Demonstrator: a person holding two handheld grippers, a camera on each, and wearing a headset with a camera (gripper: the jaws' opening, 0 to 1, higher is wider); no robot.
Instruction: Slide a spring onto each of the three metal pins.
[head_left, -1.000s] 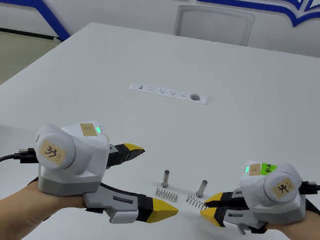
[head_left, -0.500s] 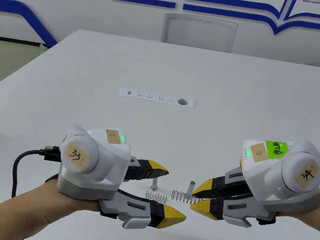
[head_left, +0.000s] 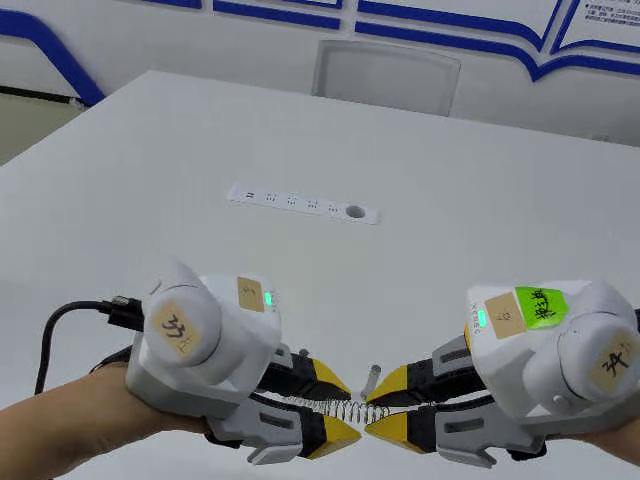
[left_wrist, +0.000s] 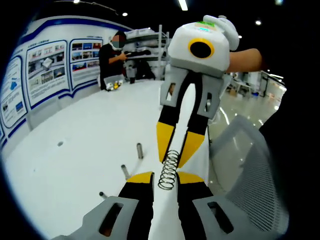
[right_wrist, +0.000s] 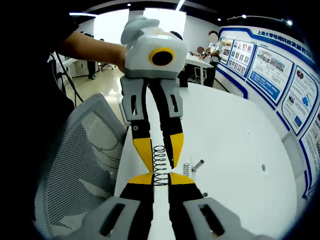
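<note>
The left gripper and right gripper, each with black jaws ending in yellow wedge-shaped tips, are held tip to tip, with a thin wire coil spring stretched level between them above the table. The right gripper's jaws are closed on one end of the spring. The left gripper's jaws are set closely around the other end; whether they press on it cannot be told. Just behind the spring, a short cylindrical metal pin stands upright on the smooth white table. In the right gripper view, a second spring lies just beside a pin. Well beyond the spring, a flat white power strip lies, and a grey mesh-backed chair stands at the far edge.
</note>
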